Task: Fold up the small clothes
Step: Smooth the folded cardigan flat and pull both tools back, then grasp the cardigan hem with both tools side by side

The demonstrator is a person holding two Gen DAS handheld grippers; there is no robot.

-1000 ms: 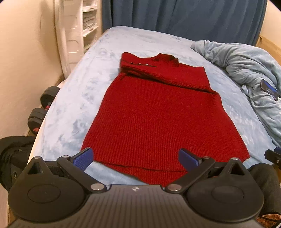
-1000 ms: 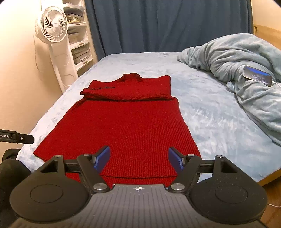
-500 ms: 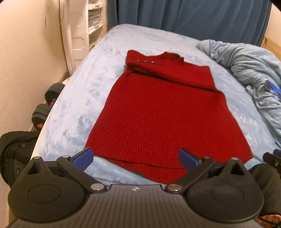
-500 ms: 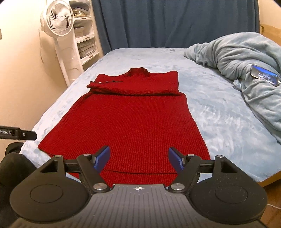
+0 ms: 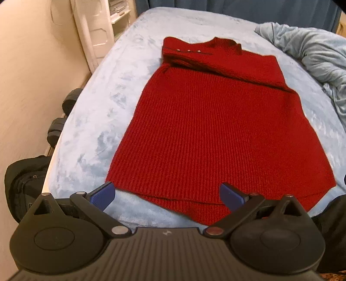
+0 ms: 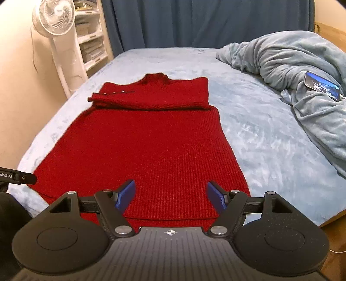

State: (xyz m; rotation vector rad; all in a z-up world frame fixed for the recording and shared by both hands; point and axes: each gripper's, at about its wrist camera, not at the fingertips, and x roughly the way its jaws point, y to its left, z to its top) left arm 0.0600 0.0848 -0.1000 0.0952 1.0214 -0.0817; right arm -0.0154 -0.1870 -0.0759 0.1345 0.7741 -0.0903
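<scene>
A red knit dress (image 5: 216,125) lies flat on the light blue bed (image 5: 103,103), neck end far, hem near. Its sleeves are folded across the chest, with small buttons showing. It also shows in the right wrist view (image 6: 147,147). My left gripper (image 5: 167,195) is open and empty, just above the hem's left part. My right gripper (image 6: 170,195) is open and empty over the hem's right part. Neither touches the fabric.
A crumpled grey-blue blanket (image 6: 302,71) lies at the right with a phone (image 6: 322,86) on it. A white fan (image 6: 56,19) and shelves stand at the far left. Dumbbells (image 5: 58,127) and a black bag (image 5: 23,183) sit on the floor left of the bed.
Both grippers have moved forward over the bed, closer to the dress hem. The left view has tilted down more. The dress has not moved.
</scene>
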